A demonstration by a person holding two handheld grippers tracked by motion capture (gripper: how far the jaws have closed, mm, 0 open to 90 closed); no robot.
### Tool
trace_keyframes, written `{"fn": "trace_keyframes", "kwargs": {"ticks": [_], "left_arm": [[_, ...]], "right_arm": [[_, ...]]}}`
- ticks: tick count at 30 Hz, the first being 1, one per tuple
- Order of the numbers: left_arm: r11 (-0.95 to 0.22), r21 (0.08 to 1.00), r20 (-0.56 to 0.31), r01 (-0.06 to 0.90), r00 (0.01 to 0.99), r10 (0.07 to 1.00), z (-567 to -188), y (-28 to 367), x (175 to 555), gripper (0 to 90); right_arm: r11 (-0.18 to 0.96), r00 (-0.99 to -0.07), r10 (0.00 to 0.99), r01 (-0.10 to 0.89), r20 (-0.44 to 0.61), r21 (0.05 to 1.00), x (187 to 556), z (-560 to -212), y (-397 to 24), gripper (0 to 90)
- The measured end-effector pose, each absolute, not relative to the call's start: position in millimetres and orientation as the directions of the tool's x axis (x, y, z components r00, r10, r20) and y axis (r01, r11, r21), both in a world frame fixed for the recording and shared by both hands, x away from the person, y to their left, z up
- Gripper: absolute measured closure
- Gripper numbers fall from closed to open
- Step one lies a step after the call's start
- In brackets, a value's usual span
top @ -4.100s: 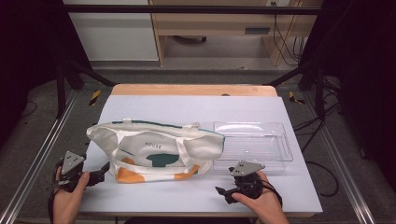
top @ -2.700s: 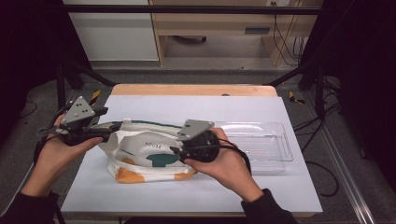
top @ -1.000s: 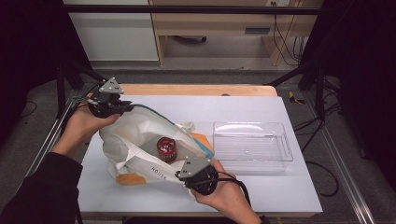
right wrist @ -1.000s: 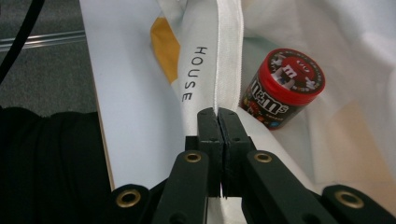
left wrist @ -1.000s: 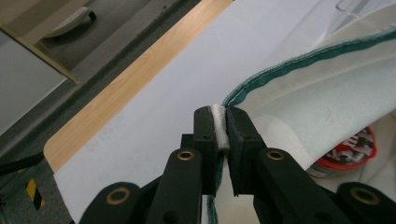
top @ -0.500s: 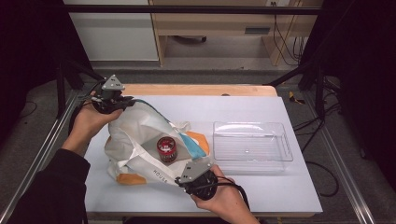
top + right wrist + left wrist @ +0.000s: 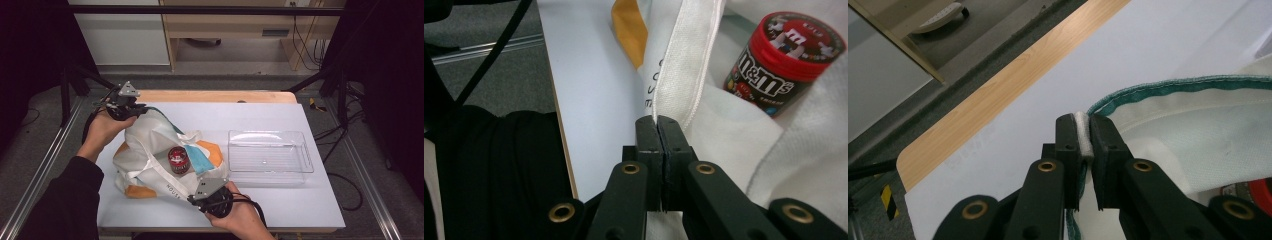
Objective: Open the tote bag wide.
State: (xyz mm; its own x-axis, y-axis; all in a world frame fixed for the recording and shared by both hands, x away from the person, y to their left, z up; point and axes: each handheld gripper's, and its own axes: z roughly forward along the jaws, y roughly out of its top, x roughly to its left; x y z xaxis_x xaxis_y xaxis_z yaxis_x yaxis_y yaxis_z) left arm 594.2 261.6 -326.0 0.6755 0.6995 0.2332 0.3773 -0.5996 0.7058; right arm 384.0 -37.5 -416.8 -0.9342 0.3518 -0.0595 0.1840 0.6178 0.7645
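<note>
Writing first: red-lidded candy tub [image 7: 178, 159] reads "m&m's" on its dark side and on the lid, clear in the right gripper view [image 7: 783, 60]. Tote bag [image 7: 150, 150] has small grey letters near its front hem, roughly "HOUSE", too small to be sure; only "O U S E" fragments show beside the strap [image 7: 686, 60].

Table [image 7: 260, 115] is white-topped with a light wood strip along its far edge, metal rails on both sides. Grey floor beyond, a pale wood cabinet at the back, black stands and loose cables at the right. Clear plastic tray [image 7: 270, 157] sits on the table just right of the bag, apart from it.

Bag lies left of centre on the table, cream cloth with orange and blue patches and a green-stitched rim [image 7: 1173, 87]. Its mouth is pulled open between the two tools, long axis running from far left to near right, opening facing up. Tub stands upright inside the mouth, lid up.

Left tool [image 7: 131, 107] at the far-left corner, jaws pinching the bag's rim, a fold of white cloth squeezed between them [image 7: 1082, 135]. Right tool [image 7: 192, 199] at the near edge, jaws pressed together on the bag's front hem by the strap [image 7: 658, 125].
</note>
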Motion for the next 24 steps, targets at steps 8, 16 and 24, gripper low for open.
{"fn": "trace_keyframes", "kwargs": {"ticks": [8,16,24], "left_arm": [[-0.589,0.708,0.226,0.39,0.664,0.713,-338.2,263.2,602.7,82.8],[-0.59,0.71,0.24,0.386,0.655,0.717,-341.2,262.1,606.3,82.8],[-0.583,0.719,0.241,0.378,0.651,0.72,-341.8,261.2,611.8,82.8]], "right_arm": [[0.621,-0.938,0.344,0.194,-0.041,0.76,384.0,-426.3,-33.1,89.7],[0.615,-0.943,0.333,0.213,-0.005,0.759,384.2,-430.9,-28.2,89.7],[0.624,-0.949,0.316,0.215,0.008,0.752,383.3,-436.9,-18.4,89.7]]}}
